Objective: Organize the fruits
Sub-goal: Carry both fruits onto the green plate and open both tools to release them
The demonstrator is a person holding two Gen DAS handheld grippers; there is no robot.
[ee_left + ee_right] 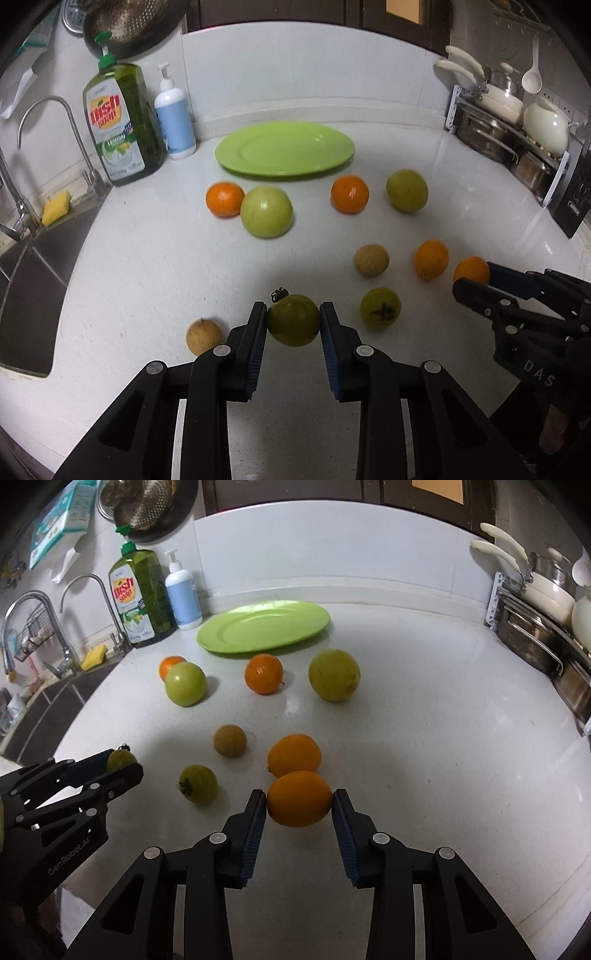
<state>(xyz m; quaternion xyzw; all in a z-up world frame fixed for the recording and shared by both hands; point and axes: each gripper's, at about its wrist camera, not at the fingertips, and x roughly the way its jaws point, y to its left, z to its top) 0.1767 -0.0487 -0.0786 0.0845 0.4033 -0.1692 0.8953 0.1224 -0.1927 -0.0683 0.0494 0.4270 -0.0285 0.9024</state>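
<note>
My left gripper (293, 319) is shut on a small green tomato (293, 321) with a dark stem, held just above the white counter; it also shows in the right wrist view (120, 759). My right gripper (299, 799) is shut on an orange (299, 798), which also shows in the left wrist view (471, 270). An empty green plate (284, 149) lies at the back of the counter. Loose fruits lie between the plate and the grippers: oranges (349, 194), green tomatoes (266, 211), a second small green tomato (380, 308) and brown round fruits (371, 260).
A sink (33, 266) with a tap and yellow sponge (55, 207) is at left. A dish soap bottle (123, 122) and a white pump bottle (174, 114) stand left of the plate. A rack of pots (517, 122) stands at the right.
</note>
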